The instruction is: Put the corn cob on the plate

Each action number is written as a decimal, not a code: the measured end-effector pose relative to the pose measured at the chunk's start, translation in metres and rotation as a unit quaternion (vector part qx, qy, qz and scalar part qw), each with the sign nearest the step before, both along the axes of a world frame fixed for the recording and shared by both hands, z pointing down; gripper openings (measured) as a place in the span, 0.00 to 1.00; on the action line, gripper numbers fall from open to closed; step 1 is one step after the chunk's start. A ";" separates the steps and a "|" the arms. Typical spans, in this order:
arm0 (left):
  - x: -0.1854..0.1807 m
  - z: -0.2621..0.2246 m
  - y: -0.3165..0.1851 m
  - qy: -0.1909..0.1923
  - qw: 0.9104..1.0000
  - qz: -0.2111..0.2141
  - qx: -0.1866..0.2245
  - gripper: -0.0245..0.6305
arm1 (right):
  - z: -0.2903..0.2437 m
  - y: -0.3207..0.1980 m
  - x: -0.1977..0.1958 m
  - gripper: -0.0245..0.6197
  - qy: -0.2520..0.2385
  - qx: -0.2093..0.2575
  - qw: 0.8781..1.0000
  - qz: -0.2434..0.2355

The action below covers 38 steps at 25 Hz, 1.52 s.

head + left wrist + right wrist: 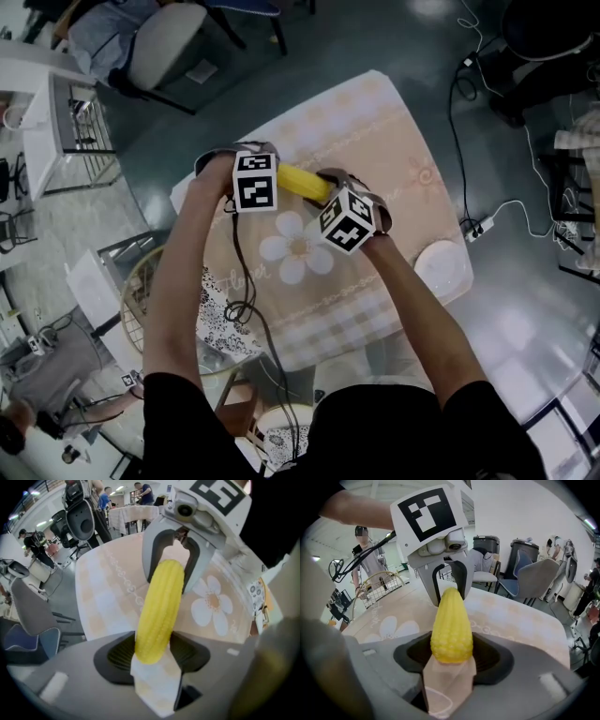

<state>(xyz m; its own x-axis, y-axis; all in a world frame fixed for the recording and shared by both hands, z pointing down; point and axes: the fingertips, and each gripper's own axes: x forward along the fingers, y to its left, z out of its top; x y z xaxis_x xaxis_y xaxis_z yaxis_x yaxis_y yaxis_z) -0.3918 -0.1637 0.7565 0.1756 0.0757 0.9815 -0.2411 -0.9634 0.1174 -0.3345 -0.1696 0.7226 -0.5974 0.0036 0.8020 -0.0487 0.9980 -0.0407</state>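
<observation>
A yellow corn cob (pixel 302 181) spans between my two grippers above the peach flowered tablecloth (pixel 375 122). My left gripper (pixel 255 180) grips one end; in the left gripper view the cob (pixel 159 611) sits between the pads (pixel 124 656), which press on it. My right gripper (pixel 345 217) has the other end; in the right gripper view the cob (pixel 451 627) fills the gap between its pads (pixel 487 656). Each gripper faces the other along the cob. A white plate (pixel 439 267) lies at the table's right corner, to the right of my right forearm. Whether the cob touches the cloth I cannot tell.
A big white flower print (pixel 295 248) lies just under the grippers. A round wicker stool (pixel 141 291) stands by the table's left edge. A power strip with cables (pixel 478 225) lies on the floor to the right. Office chairs (pixel 159 42) and people stand further off.
</observation>
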 end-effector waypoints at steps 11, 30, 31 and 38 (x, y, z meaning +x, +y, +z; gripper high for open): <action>0.050 -0.031 0.005 -0.003 1.000 0.015 -0.005 0.41 | -0.028 0.006 0.049 0.42 0.008 -0.018 1.000 0.001; 0.222 -0.036 0.040 0.061 0.998 0.029 0.005 0.40 | -0.046 0.039 0.216 0.42 0.066 -0.015 0.998 -0.007; 0.231 -0.036 0.040 0.064 0.997 0.032 0.007 0.40 | -0.046 0.039 0.225 0.42 0.069 -0.015 0.997 -0.004; 0.284 -0.032 0.044 0.074 0.996 0.051 0.006 0.40 | -0.042 0.045 0.277 0.42 0.085 -0.020 0.996 0.016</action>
<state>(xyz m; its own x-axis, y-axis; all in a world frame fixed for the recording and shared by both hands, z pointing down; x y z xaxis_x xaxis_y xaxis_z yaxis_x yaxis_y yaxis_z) -0.1076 -0.1195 0.7249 0.3109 0.0889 0.9463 -0.1233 -0.9834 0.1329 -0.0576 -0.1241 0.6801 -0.4535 0.0210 0.8910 -0.0896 0.9936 -0.0691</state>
